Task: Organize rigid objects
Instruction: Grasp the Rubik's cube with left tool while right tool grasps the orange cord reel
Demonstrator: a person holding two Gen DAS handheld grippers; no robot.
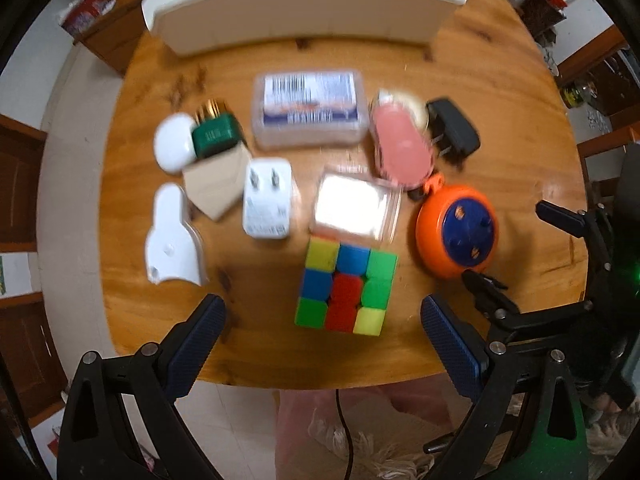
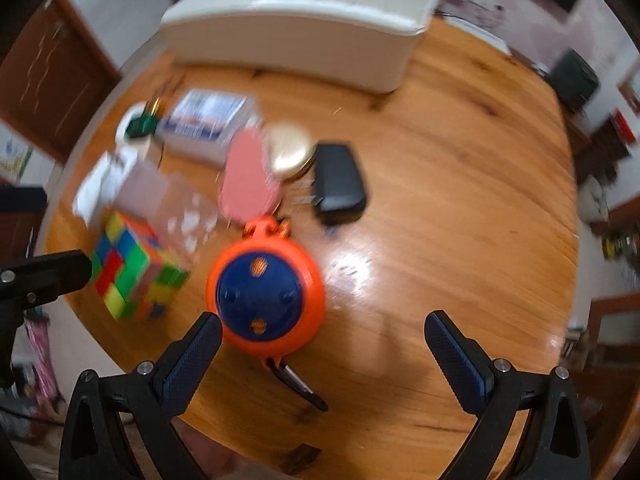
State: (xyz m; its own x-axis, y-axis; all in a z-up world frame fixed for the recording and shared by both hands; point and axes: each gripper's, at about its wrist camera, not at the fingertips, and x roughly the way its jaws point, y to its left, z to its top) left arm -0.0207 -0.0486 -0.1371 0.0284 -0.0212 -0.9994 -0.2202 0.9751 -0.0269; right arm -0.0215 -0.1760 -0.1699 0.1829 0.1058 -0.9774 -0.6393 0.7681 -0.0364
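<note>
Several rigid objects lie on a round wooden table. A colourful puzzle cube sits just ahead of my open, empty left gripper. An orange and blue round reel lies right of the cube; in the right wrist view the reel is just ahead of my open, empty right gripper, near its left finger. A white charger, a clear box, a pink case, a black adapter and a labelled plastic box lie behind.
A large white bin stands at the table's far side. A white bracket, a cardboard piece, a green plug and a white oval case lie at the left. The table's near edge is just under both grippers.
</note>
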